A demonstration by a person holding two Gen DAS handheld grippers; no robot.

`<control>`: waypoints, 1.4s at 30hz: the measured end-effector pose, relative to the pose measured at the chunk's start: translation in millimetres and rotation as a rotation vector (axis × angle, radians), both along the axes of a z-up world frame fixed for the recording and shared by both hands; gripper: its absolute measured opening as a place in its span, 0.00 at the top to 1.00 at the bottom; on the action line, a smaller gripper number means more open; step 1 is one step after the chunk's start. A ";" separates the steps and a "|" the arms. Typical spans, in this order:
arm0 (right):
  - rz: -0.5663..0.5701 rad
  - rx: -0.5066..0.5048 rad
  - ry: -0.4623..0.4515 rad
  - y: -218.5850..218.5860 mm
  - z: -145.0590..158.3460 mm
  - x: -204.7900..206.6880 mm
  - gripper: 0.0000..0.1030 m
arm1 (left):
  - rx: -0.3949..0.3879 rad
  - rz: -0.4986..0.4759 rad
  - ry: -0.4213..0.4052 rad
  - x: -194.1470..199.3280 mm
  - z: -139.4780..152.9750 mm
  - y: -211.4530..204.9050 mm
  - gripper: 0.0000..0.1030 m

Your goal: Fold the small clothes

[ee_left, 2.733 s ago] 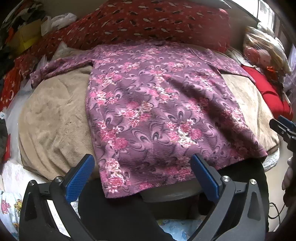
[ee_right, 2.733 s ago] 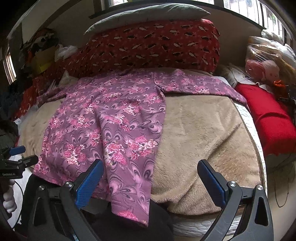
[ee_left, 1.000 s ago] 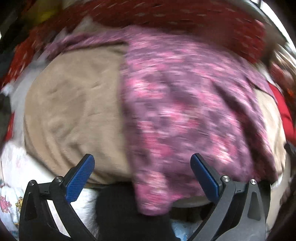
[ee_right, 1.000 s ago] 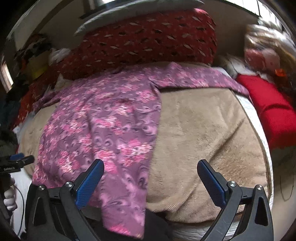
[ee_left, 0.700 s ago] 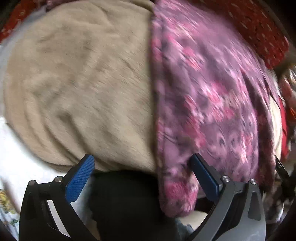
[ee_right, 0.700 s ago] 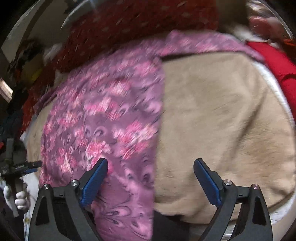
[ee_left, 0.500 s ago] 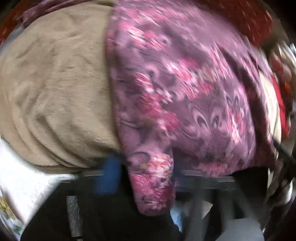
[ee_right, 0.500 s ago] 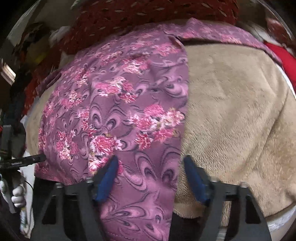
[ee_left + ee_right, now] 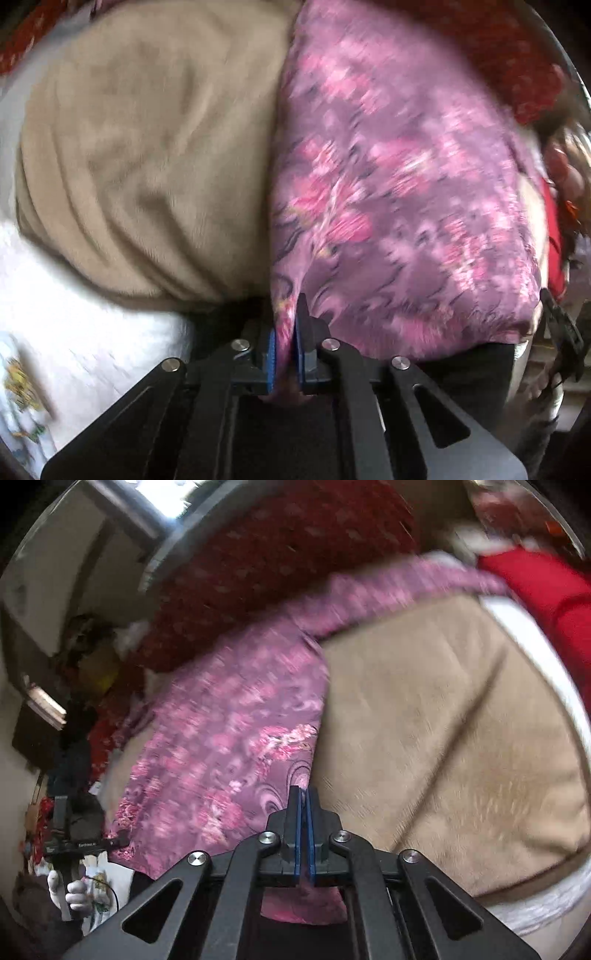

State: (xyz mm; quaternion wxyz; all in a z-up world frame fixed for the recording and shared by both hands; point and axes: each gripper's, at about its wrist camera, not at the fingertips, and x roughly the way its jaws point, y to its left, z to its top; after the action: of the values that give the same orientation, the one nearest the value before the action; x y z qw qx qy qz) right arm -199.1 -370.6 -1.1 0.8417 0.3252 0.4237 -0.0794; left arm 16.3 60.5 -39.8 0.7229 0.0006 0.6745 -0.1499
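Observation:
A purple floral shirt lies spread on a beige blanket. In the left wrist view my left gripper pinches the shirt's near left hem corner. Cloth sits between its blue pads, and the jaws are opening slightly. In the right wrist view the shirt runs up to the left. My right gripper is shut on its near right hem corner, and a flap of cloth hangs below the jaws. The left gripper also shows far left, held by a gloved hand. Both views are blurred.
The beige blanket covers a bed with a white sheet at its near edge. A long dark red patterned pillow lies along the far side. A red bundle sits at the right, and clutter piles up at the left.
Both grippers have dropped toward the shirt's near hem and gone from wide open to closed on its corners. The left one swung over to the left corner.

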 end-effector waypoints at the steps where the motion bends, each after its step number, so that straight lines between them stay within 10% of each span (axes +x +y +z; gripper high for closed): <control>1: -0.006 0.009 0.030 -1.6 -10.1 2.5 0.99 | -0.005 0.014 0.014 -0.4 -4.0 3.8 0.87; 7: 0.001 0.069 0.037 -10.2 0.6 2.1 0.93 | -0.084 0.042 -0.102 -3.6 39.2 26.1 0.82; 11: 0.061 0.010 -0.055 0.9 24.2 24.4 0.80 | -0.114 0.016 -0.212 11.7 64.5 -3.0 0.47; 20: 0.134 0.019 0.088 6.1 -26.0 55.6 0.82 | 0.028 -0.053 -0.133 39.1 -5.6 -75.1 0.46; 31: -0.646 0.236 -0.143 -256.8 -0.2 -6.1 0.54 | -0.082 -0.078 -0.096 60.6 21.1 -91.3 0.46; 42: -0.821 0.307 -0.100 -326.8 -61.6 61.1 0.46 | -0.076 -0.163 -0.149 128.5 15.7 -188.3 0.45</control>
State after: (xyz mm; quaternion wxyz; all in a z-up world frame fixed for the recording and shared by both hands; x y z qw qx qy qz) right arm -137.9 -697.4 -62.7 0.7018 0.5912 0.2251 -0.3276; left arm 144.8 -127.9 -24.1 0.7559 0.0390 0.6105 -0.2331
